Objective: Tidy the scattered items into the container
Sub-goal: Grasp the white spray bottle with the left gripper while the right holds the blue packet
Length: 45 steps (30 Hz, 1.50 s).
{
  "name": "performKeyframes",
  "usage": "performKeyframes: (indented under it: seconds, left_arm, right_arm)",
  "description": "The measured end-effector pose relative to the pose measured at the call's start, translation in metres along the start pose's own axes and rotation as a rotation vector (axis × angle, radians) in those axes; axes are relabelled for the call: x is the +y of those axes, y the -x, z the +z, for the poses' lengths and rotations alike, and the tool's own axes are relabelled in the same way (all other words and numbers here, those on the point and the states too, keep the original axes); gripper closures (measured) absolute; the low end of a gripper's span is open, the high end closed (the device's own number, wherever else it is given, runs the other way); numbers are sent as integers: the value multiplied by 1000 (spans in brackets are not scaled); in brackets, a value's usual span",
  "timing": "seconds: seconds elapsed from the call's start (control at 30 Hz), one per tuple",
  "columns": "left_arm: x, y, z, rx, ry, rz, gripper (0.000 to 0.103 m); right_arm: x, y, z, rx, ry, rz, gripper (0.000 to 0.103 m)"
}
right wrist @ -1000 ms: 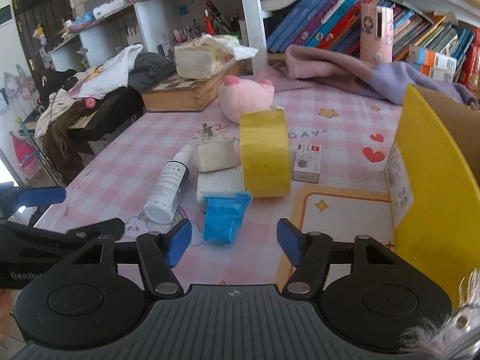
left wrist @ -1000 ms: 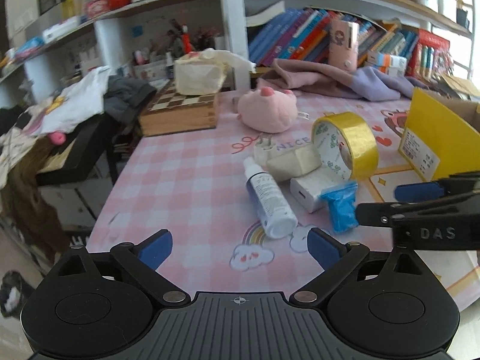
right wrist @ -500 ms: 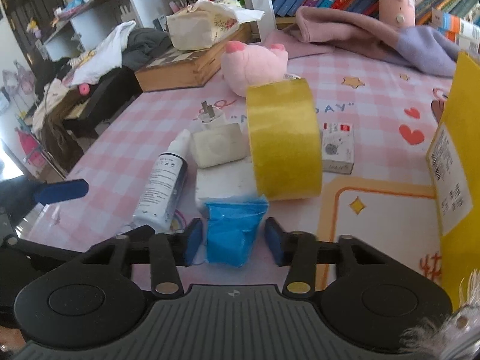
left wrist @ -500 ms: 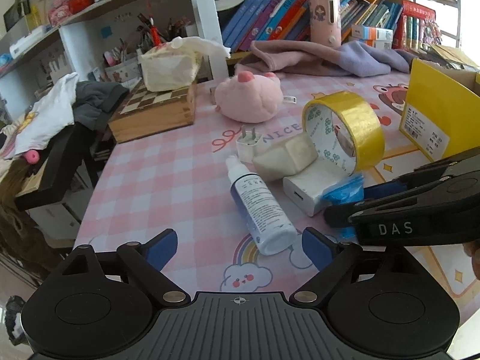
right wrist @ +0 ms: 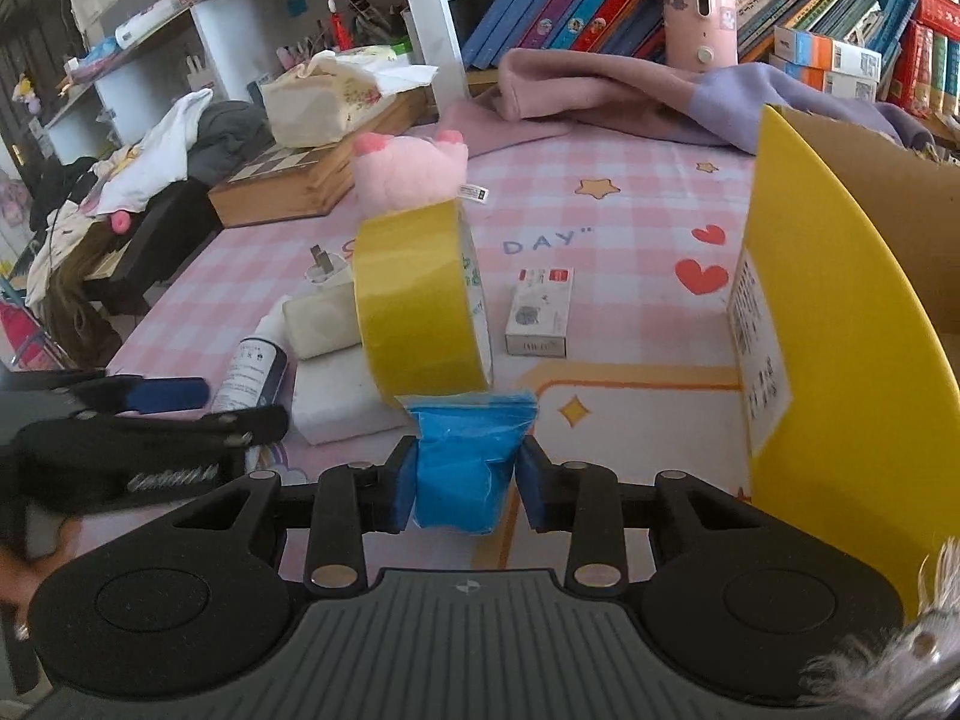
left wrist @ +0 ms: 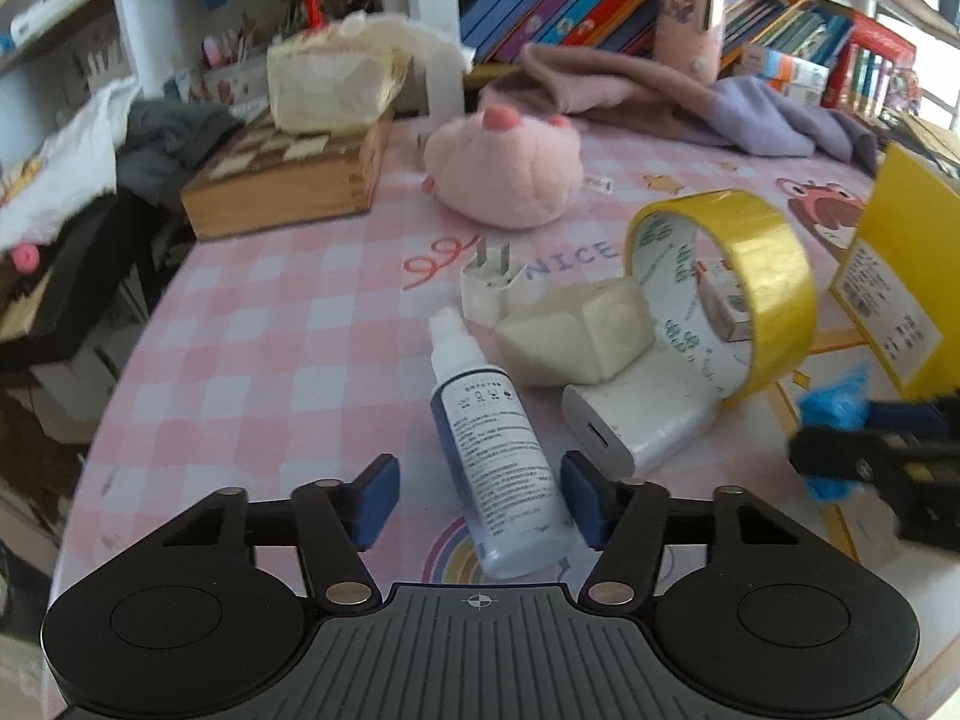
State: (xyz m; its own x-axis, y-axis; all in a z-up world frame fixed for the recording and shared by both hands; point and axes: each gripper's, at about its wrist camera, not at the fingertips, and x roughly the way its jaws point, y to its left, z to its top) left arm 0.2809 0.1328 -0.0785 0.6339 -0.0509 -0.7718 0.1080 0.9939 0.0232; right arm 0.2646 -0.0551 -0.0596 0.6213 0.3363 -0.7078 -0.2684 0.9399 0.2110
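The left gripper was closing its jaws around the spray bottle, lying at six o'clock; only the right pad touched. At four o'clock, the right gripper pinched the blue packet beside the yellow box.

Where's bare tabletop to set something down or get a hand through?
Free: the stretch between the small white carton and the yellow box, and the checks left of the spray bottle up to the wooden chess box. Crowded: bottle, white charger and yellow tape roll sit bunched together.
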Motion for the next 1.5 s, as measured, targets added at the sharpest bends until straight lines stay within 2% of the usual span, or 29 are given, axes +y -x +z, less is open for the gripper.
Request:
performKeyframes:
  seconds: [0.1, 0.23, 0.5, 0.7, 1.13, 1.5]
  left_arm:
    - [-1, -4, 1, -7, 21, 13, 53]
    - [-2, -2, 1, -11, 45, 32, 71]
    - [9, 20, -14, -6, 147, 7, 71]
    - [13, 50, -28, -37, 196, -19, 72]
    - [9, 122, -56, -75, 349, -159, 72]
    - [-9, 175, -85, -112, 377, -237, 72]
  right_arm:
    - [2, 5, -4, 0, 10, 16, 71]
    - [7, 13, -8, -12, 23, 34, 71]
    - [12, 34, -16, -41, 41, 41, 71]
    - [19, 51, -24, -61, 54, 51, 71]
    - [25, 120, -51, -103, 51, 61, 71]
    - [15, 183, -86, -141, 28, 11, 71]
